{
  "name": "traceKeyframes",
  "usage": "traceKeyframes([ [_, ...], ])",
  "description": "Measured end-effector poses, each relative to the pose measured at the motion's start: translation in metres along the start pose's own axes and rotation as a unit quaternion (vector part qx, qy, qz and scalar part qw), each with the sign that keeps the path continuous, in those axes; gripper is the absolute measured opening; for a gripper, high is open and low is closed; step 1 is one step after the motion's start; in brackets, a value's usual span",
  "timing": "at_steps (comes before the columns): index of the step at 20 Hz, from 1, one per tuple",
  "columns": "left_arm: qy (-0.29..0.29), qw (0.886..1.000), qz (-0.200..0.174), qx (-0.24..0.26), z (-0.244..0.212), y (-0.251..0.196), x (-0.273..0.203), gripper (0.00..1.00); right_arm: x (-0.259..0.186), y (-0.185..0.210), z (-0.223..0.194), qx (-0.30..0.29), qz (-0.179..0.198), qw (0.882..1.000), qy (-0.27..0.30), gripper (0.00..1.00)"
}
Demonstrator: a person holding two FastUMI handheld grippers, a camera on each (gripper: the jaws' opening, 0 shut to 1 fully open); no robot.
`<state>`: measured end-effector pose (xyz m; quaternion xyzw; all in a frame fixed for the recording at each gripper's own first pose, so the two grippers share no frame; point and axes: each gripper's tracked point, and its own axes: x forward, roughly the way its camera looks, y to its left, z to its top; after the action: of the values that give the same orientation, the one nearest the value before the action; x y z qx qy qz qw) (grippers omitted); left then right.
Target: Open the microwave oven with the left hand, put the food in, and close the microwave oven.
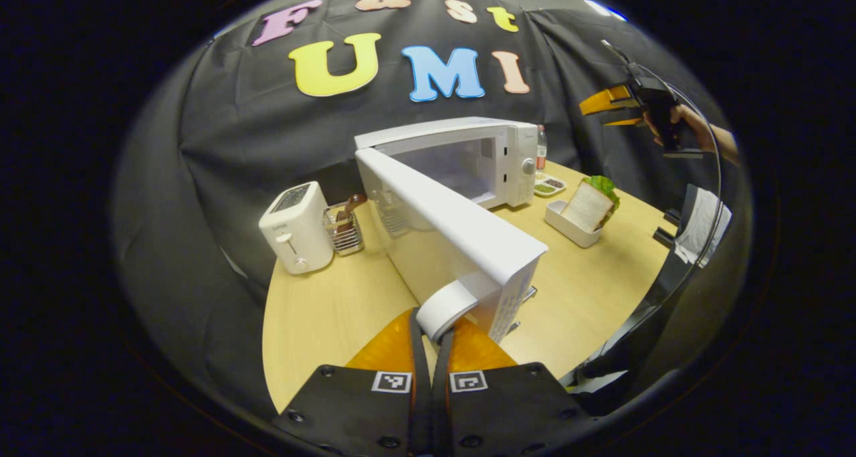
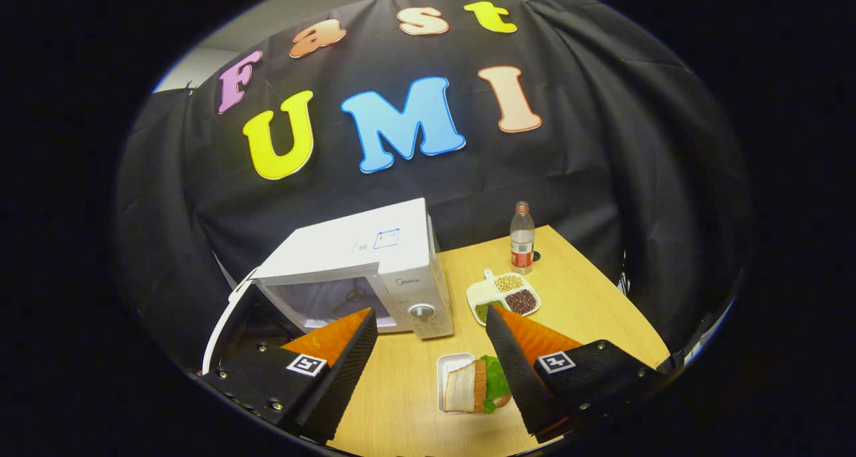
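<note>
White door handle (image 1: 447, 308) pinched btwn left fingers (image 1: 420, 350).

Left gripper (image 1: 435, 350): two wedge-shaped fingers on black mounting plates, each plate bearing a square black-and-white tag and round screws along its edge.
Right gripper (image 2: 431, 356): same build; inner finger faces finely ribbed; thin cable looping behind its handle; hand (image 1: 682, 124) on grip.

Both views are evenly lit from overhead, and the wooden table (image 2: 588, 296) is rendered bright and warm. Strong fisheye bending is seen toward the edges, where brightness falls off. Soft shadows are cast just beside the microwave oven (image 1: 468, 162). Mild glare is seen on its door (image 1: 461, 223) ahead of the tool. Focus is sharp centrally.
</note>
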<state>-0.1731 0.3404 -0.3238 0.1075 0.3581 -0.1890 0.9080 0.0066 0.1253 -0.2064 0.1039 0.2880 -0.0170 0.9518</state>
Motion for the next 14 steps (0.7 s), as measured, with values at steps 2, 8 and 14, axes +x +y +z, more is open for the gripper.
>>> traceKeyframes([
  [2,-0.005,1.000,0.006,0.000,-0.002,0.007,-0.002,0.09,0.007,-0.014,-0.007,0.019,-0.009,1.000,0.019,0.99],
  [8,-0.012,0.998,0.046,-0.044,-0.020,0.034,-0.028,0.22,0.033,-0.063,-0.048,0.040,-0.029,0.994,0.099,0.99],
  [14,-0.106,0.968,0.181,-0.138,0.053,0.044,-0.116,0.24,0.049,-0.084,-0.117,0.046,-0.003,0.978,0.205,0.99],
])
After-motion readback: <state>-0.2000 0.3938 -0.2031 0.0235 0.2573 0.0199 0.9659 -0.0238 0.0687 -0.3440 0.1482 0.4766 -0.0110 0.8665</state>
